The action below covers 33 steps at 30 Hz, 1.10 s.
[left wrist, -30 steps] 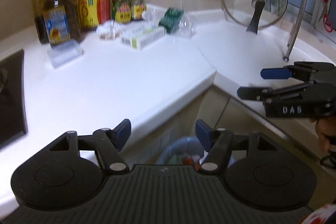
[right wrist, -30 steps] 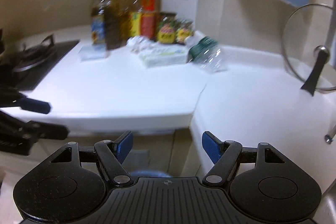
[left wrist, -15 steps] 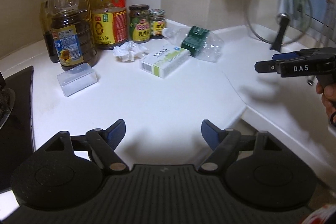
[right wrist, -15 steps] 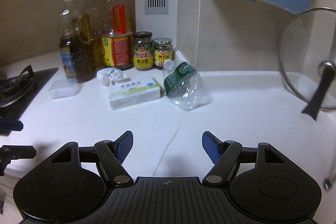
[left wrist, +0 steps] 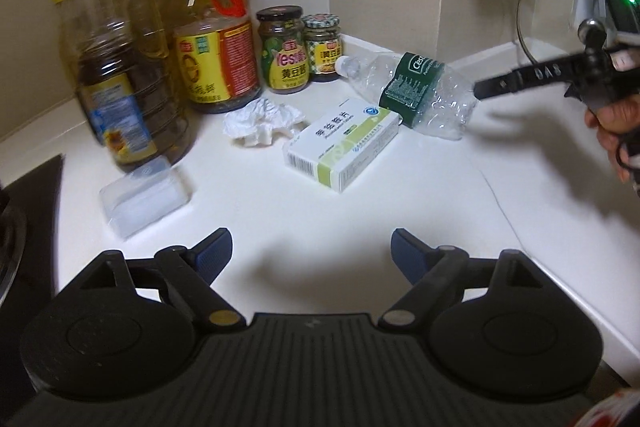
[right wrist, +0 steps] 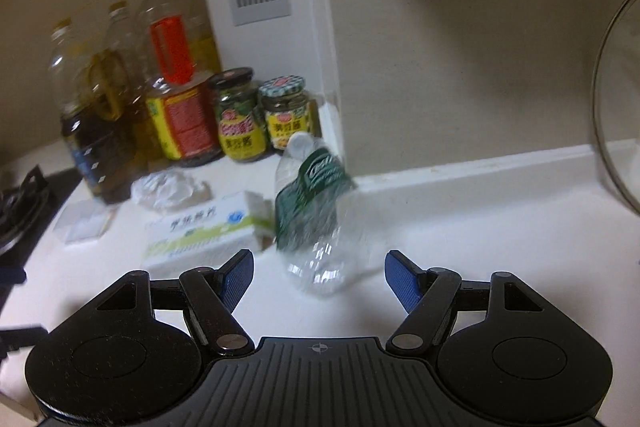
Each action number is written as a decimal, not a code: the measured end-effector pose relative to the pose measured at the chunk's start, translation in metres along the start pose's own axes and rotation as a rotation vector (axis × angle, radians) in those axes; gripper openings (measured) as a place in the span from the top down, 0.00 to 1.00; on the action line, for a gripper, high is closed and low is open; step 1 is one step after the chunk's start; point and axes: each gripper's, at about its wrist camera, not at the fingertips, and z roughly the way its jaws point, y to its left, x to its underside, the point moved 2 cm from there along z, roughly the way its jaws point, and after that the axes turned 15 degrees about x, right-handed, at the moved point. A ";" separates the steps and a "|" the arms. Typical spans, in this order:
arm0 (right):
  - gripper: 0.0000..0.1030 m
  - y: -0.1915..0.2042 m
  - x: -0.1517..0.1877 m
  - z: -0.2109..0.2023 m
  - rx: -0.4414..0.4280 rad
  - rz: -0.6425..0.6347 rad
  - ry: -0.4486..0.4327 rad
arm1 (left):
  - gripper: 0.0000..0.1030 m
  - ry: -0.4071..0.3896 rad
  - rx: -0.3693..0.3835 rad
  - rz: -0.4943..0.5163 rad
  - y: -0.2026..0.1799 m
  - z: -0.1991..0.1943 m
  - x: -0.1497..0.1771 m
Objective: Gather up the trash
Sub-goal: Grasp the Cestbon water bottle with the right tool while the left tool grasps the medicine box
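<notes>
Approach step: right gripper [right wrist: 319, 273] gapes empty just short of crushed bottle [right wrist: 316, 215], left gripper [left wrist: 311, 250], jaws just widening and empty, faces medicine box [left wrist: 342, 143]; next, each must straddle then pinch.

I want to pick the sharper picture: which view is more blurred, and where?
Right wrist view: more blurred; the crushed water bottle and medicine box smear. Left wrist view: the box is sharp; only the oil bottles blur.
</notes>
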 end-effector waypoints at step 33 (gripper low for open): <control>0.53 0.030 -0.003 0.015 0.042 -0.349 0.038 | 0.14 0.200 0.214 0.299 0.034 0.133 -0.073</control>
